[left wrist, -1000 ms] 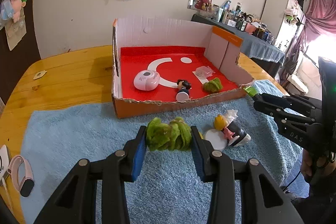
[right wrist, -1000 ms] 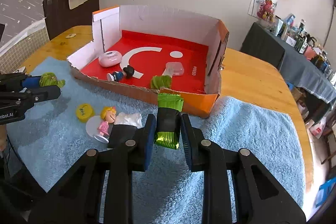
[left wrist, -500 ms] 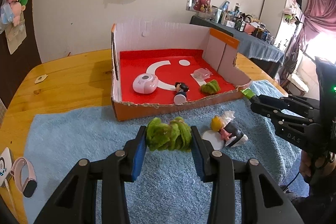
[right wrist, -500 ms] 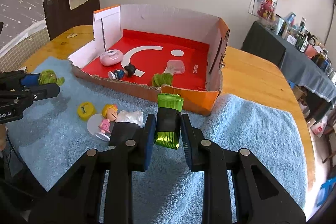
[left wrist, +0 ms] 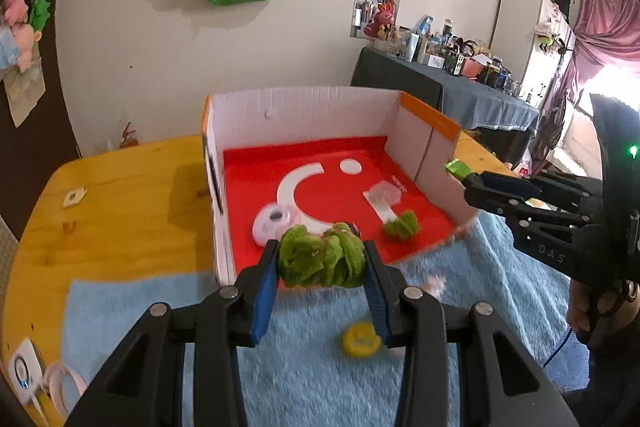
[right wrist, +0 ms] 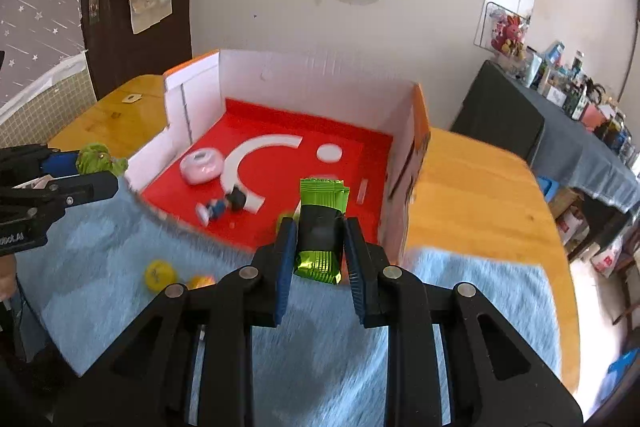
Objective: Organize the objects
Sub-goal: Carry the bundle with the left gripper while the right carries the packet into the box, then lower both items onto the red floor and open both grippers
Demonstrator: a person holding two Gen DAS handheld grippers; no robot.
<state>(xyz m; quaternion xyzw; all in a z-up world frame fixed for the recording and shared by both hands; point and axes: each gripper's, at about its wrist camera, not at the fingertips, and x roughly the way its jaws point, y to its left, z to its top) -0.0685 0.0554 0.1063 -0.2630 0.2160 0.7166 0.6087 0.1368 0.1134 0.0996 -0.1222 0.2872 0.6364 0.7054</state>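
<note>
My left gripper (left wrist: pixel 322 269) is shut on a green fuzzy scrunchie (left wrist: pixel 322 261), held up at the near wall of the open cardboard box (left wrist: pixel 304 115) with the red floor. My right gripper (right wrist: pixel 318 247) is shut on a green and black snack packet (right wrist: pixel 321 227), raised over the box's near right corner. Inside the box lie a pink round case (right wrist: pixel 202 166), a small dark-haired figurine (right wrist: pixel 220 209), a clear plastic case (left wrist: pixel 384 193) and another green scrunchie (left wrist: pixel 401 224). A yellow cap (left wrist: pixel 361 339) lies on the blue towel (left wrist: pixel 304 367).
The box and towel sit on a wooden table (left wrist: pixel 120 203). A pink watch and a white device (left wrist: pixel 24 375) lie at the table's left edge. A blond figurine (right wrist: pixel 200 281) shows partly behind my right gripper. A cluttered dark table (left wrist: pixel 480 95) stands at the back right.
Both grippers have risen and moved forward toward the box, each keeping its object. The blond figurine and yellow cap have dropped low in both views.
</note>
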